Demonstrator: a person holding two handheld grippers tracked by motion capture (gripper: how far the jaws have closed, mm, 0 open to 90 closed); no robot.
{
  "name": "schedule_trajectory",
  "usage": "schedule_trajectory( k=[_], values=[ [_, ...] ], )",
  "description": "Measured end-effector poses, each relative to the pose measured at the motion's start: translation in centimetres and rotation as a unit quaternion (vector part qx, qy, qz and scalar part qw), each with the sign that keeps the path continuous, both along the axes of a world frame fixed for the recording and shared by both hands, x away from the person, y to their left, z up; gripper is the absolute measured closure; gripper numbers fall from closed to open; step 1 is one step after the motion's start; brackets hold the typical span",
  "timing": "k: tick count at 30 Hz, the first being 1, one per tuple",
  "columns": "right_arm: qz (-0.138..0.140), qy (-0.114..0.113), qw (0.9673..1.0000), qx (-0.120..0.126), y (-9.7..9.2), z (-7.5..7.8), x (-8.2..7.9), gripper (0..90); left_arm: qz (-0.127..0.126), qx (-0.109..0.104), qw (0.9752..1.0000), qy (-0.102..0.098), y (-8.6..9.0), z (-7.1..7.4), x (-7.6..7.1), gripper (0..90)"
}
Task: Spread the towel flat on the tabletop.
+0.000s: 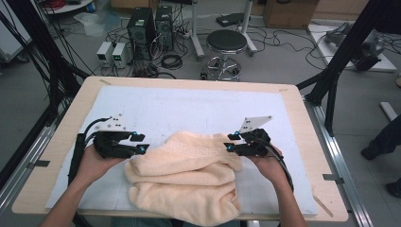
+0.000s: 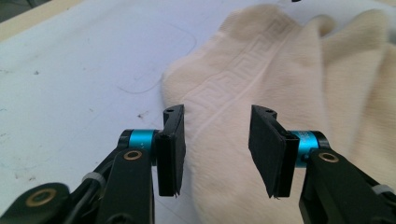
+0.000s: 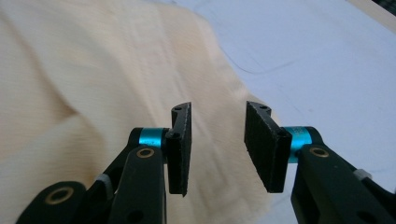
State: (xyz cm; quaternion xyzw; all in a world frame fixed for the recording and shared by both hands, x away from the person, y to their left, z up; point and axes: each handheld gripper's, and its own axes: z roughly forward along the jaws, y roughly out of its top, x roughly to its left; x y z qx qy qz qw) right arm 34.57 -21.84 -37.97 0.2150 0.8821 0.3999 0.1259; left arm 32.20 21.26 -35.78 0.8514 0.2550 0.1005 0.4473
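The left gripper (image 1: pixel 138 143) sits at the cream towel's (image 1: pixel 187 177) left edge, jaws spread wide with nothing between them. The towel lies crumpled mid-mat on the white mat (image 1: pixel 189 106), between the 2 grippers. At its right edge the right gripper (image 1: pixel 231 142) also gapes wide, holding nothing.

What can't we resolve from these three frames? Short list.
- Towel: its near edge runs past the table's front edge at the bottom of the high view; folds hide the lower layers.
- Left gripper and right gripper: open over the towel; whether the jaws touch cloth is unclear in either gripper view.
- Right gripper view: towel texture blurred.
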Motion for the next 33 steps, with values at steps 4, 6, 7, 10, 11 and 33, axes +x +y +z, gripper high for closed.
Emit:
schedule_trajectory(
  k=[4, 6, 7, 10, 11, 33],
  values=[
    [-0.024, 0.01, 0.9993, -0.026, 0.1, -1.6, 1.6, 60.6, 0.003, 0.018, 0.9998, 0.013, -0.9, -1.6, 1.7, 56.0],
    [-0.033, 0.017, 0.9985, -0.039, 0.2, -2.3, 2.2, 60.3, 0.0, 0.025, 0.9994, 0.023, -1.5, -2.6, 2.6, 55.9],
    [-0.036, 0.018, 0.9985, -0.038, 0.2, -2.6, 2.5, 60.2, -0.002, 0.028, 0.9992, 0.029, -1.8, -3.0, 2.9, 55.3],
    [-0.047, 0.032, 0.9977, -0.037, 0.1, -3.4, 3.2, 61.0, 0.0, 0.038, 0.9977, 0.056, -2.8, -4.8, 4.3, 54.5],
    [-0.048, 0.038, 0.9974, -0.038, 0.1, -3.7, 3.4, 61.9, 0.003, 0.04, 0.9968, 0.069, -2.9, -5.3, 4.6, 53.7],
    [-0.056, -0.013, 0.9981, 0.022, 0.7, -1.5, 3.9, 86.3, 0.091, 0.038, 0.9949, 0.019, -2.7, -2.0, 4.9, 85.2]
  ],
)
